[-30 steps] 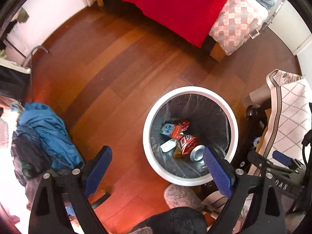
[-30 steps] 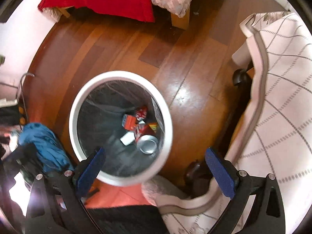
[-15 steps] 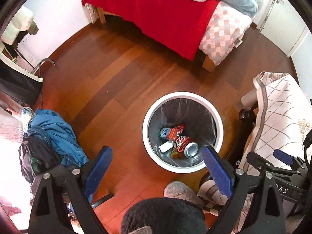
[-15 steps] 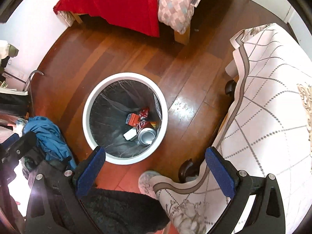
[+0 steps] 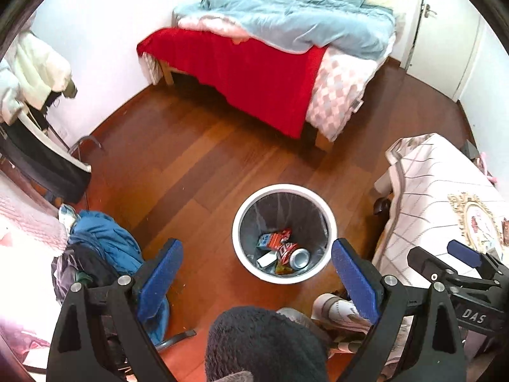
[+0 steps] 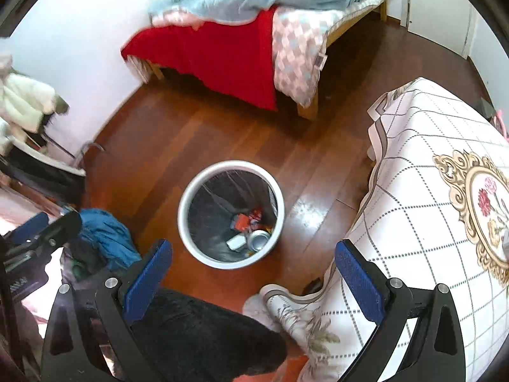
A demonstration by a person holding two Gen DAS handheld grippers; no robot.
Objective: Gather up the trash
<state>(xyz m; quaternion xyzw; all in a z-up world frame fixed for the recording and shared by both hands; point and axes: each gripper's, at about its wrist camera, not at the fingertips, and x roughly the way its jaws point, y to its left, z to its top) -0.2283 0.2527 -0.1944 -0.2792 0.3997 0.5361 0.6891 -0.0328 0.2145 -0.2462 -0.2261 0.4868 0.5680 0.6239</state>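
Observation:
A round white trash bin [image 5: 236,222] [image 6: 183,210] with a dark liner stands on the wooden floor far below both grippers. At its bottom lie a silver drink can [image 5: 300,258] [image 6: 258,239], a red can [image 5: 285,250], a blue-and-red carton [image 5: 268,241] [image 6: 242,222] and a small white piece [image 5: 266,259] [image 6: 235,243]. My left gripper [image 5: 256,275] is open, high above the bin's near edge, with nothing between its blue pads. My right gripper [image 6: 253,277] is also open and empty, above the floor between the bin and the table. The right gripper also shows at the right edge of the left wrist view [image 5: 458,264].
A bed [image 5: 254,70] with a red cover and blue duvet stands at the back. A table with a chequered cloth [image 6: 429,191] fills the right. Blue clothes [image 5: 101,238] are piled on a chair at left. A person's dark fuzzy legs [image 6: 203,340] and slipper [image 6: 257,308] are below.
Both grippers have risen well away from the bin, which looks much smaller now. More of the bed, walls and table has come into view. Both stay open and empty.

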